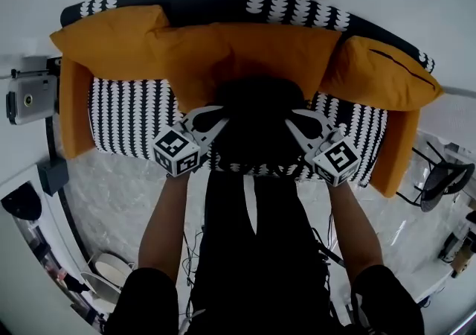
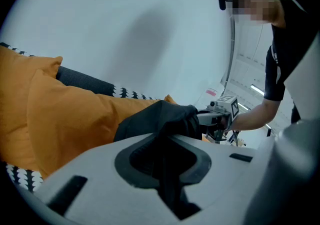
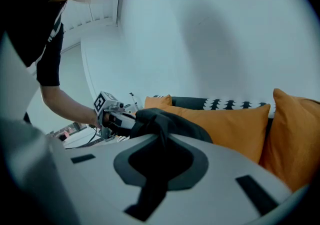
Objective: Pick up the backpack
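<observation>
The left gripper [image 1: 220,116] and right gripper [image 1: 291,119] each pinch the soft black fabric backpack [image 1: 256,99], so the lift seems underway; next, raise both evenly.

Soft even light, fisheye-warped edges

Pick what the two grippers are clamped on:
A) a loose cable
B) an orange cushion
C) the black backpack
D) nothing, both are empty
C: the left gripper and the right gripper each have their jaws closed on black fabric of the backpack, one at each side, with the orange cushions untouched behind it.
</observation>
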### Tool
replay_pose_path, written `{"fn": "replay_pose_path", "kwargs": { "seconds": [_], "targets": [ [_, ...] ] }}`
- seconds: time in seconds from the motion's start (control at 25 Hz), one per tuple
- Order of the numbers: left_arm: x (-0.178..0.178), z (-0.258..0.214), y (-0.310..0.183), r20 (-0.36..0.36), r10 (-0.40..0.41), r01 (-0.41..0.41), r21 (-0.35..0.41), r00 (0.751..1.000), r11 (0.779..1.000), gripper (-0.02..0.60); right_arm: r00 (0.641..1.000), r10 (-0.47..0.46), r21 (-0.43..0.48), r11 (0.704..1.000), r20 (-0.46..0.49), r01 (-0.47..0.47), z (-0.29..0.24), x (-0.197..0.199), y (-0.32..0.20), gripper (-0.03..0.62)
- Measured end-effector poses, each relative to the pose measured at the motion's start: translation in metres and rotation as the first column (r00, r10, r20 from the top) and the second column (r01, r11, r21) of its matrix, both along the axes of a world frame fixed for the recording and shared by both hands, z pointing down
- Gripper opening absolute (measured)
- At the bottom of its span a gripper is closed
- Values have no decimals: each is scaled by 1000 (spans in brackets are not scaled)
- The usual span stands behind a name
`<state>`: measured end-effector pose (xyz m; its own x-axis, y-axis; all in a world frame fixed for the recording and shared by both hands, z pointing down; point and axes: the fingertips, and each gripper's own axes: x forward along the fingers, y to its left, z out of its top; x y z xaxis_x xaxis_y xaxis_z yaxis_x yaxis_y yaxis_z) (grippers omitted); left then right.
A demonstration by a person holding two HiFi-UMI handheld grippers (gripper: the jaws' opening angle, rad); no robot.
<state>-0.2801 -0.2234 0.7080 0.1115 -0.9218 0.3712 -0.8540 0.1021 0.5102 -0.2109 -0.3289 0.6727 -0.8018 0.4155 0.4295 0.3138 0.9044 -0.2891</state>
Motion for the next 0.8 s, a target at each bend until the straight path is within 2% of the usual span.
{"fn": "replay_pose_path", "kwargs": {
  "seconds": [0.8],
  "targets": [
    [52, -33, 27, -46, 13, -17, -71, 999, 997, 51, 991, -53, -6, 999, -124, 53, -30, 54, 29, 35]
  ]
}}
